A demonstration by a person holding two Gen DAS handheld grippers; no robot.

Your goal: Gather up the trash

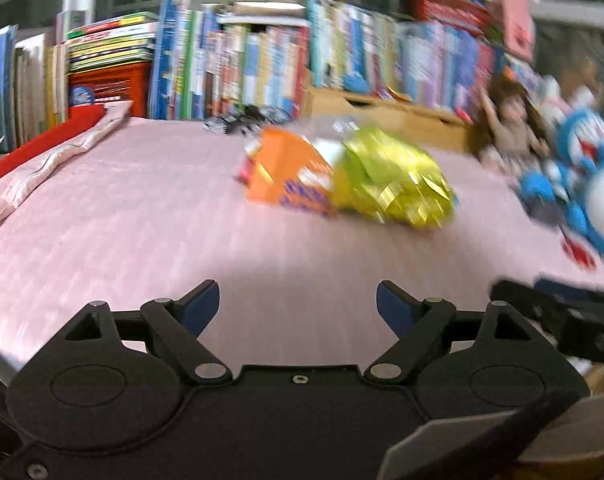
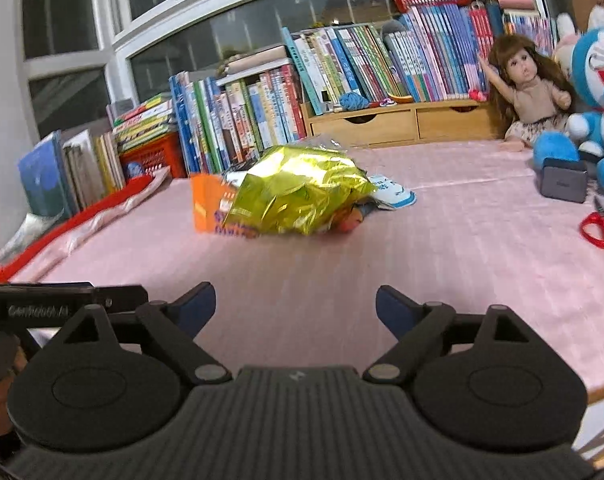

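Pink table [image 2: 442, 248]: heaped yellow foil wrapper [image 2: 297, 196], orange packet [image 2: 207, 206]

Both wrist views look forward and slightly downward across the pink-covered counter [image 2: 442, 240] toward the row of books [image 2: 261, 112] along the window. Each camera sits just behind its own tool, whose open fingers fill the lower edge. The left view is blurred; the right is sharp. Both share the yellow foil bag [image 1: 390, 176] [image 2: 297, 192], mid-distance in front of the books, with the doll [image 2: 530, 84] to its right.
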